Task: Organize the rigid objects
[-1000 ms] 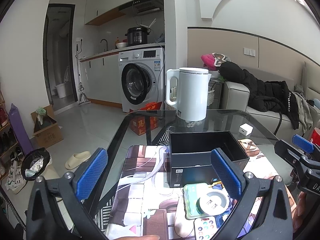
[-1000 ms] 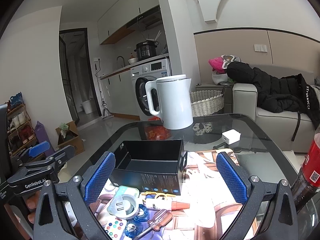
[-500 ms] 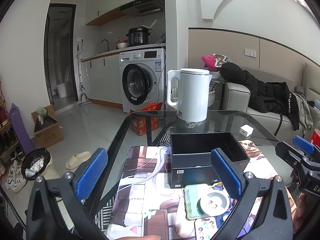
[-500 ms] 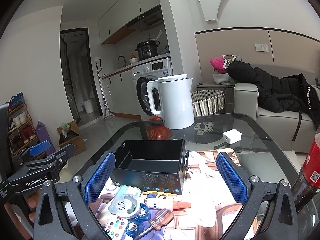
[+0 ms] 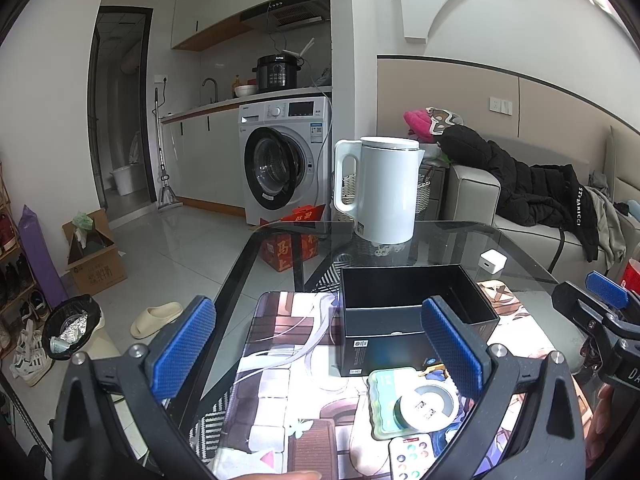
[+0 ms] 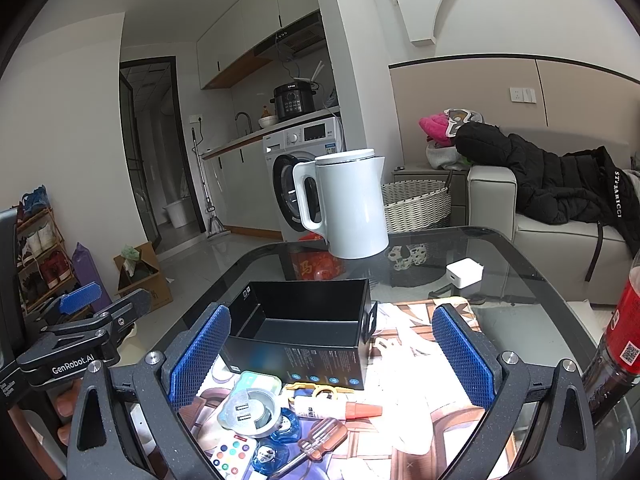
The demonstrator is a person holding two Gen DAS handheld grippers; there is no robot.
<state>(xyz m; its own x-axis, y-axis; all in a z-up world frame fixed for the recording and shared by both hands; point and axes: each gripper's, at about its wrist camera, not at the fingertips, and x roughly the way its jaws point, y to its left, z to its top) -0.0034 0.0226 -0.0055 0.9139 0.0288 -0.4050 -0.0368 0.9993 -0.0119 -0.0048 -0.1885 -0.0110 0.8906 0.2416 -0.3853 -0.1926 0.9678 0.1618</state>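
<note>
An open black box (image 5: 412, 308) (image 6: 304, 332) stands empty on a printed mat on the glass table. In front of it lie small items: a round grey USB hub (image 5: 426, 402) (image 6: 248, 408) on a green tin (image 5: 390, 384), a small remote with coloured buttons (image 5: 410, 458) (image 6: 232, 454), a glue tube with red tip (image 6: 336, 408), a screwdriver (image 6: 316, 442) and blue round pieces (image 6: 284, 424). My left gripper (image 5: 320, 352) is open and empty, held above the mat. My right gripper (image 6: 328, 352) is open and empty above the items.
A white kettle (image 5: 382, 190) (image 6: 344, 204) stands at the table's far edge. A white charger (image 5: 493, 261) (image 6: 464, 273) lies right of the box. A red-labelled bottle (image 6: 616, 340) stands at the right. Clear tubing (image 5: 304, 344) lies on the mat.
Both grippers have drifted very slightly; the scene sits a touch differently in each view. Nothing was taken hold of or moved.
</note>
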